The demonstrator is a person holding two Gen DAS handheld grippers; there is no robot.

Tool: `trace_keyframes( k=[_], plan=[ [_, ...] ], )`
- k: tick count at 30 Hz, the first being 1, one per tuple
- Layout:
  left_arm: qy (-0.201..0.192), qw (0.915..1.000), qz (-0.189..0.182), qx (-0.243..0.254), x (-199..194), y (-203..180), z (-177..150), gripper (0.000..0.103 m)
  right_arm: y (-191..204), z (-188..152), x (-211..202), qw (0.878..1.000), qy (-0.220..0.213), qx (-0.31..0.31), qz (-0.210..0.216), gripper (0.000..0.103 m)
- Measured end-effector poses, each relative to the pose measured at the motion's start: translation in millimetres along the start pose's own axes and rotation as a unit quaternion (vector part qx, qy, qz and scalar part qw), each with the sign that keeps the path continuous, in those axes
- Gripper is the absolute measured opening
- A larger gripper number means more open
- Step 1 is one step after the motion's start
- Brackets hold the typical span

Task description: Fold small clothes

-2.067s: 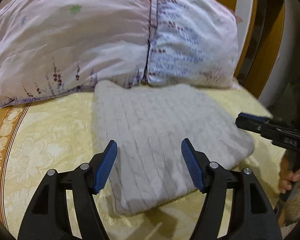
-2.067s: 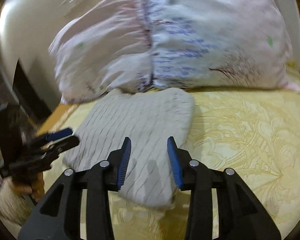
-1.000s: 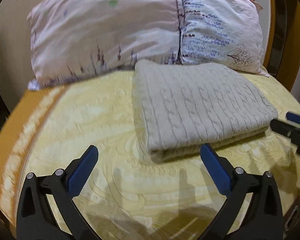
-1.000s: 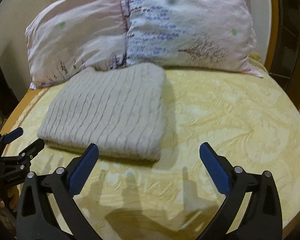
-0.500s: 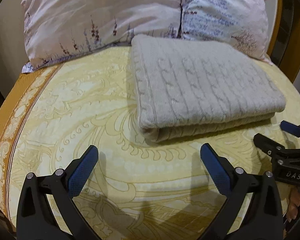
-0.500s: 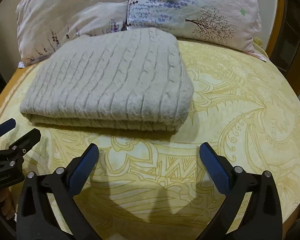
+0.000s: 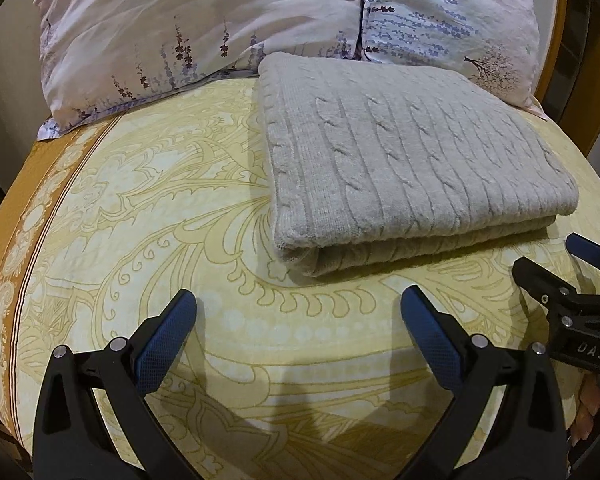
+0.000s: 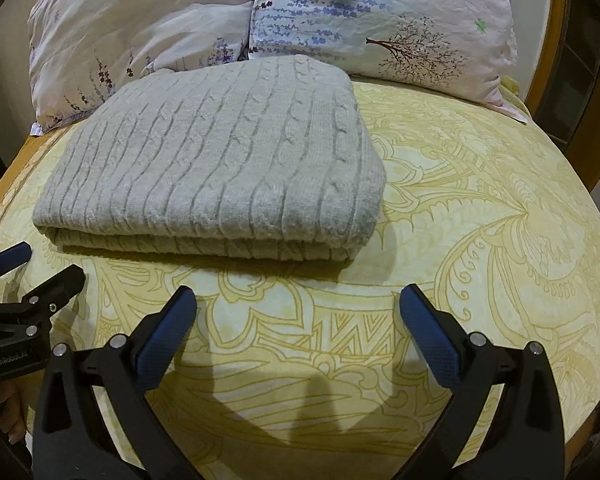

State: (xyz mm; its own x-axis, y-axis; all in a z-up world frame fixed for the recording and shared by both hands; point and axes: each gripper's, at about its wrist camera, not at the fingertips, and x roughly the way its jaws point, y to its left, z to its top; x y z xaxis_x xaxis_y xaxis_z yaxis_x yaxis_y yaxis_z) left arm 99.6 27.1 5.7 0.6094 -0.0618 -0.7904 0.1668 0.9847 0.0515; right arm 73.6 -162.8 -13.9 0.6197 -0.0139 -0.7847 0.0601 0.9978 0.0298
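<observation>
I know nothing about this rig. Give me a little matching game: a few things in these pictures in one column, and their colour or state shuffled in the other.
Things:
1. knitted garment
2. pillows
3. bedspread
4. left gripper

States:
a. yellow with a swirling pattern
b. open and holding nothing
c. grey, folded into a flat stack
d. pale floral print, propped behind the garment

Pairs: 1-c, 2-d, 3-a, 4-b

folded sweater (image 7: 412, 160) lies on the bedspread (image 7: 160, 220), pillows (image 7: 204, 20) touching behind it.
</observation>
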Motion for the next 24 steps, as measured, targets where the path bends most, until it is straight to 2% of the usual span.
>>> trace_keyframes(
  k=[24],
  plan=[
    [-0.001,1.0,0.002,-0.002,1.1,1.2,0.8,0.102,-2.6,0.5,0.0,1.0,-0.001,-0.003,0.001,0.101]
  ],
)
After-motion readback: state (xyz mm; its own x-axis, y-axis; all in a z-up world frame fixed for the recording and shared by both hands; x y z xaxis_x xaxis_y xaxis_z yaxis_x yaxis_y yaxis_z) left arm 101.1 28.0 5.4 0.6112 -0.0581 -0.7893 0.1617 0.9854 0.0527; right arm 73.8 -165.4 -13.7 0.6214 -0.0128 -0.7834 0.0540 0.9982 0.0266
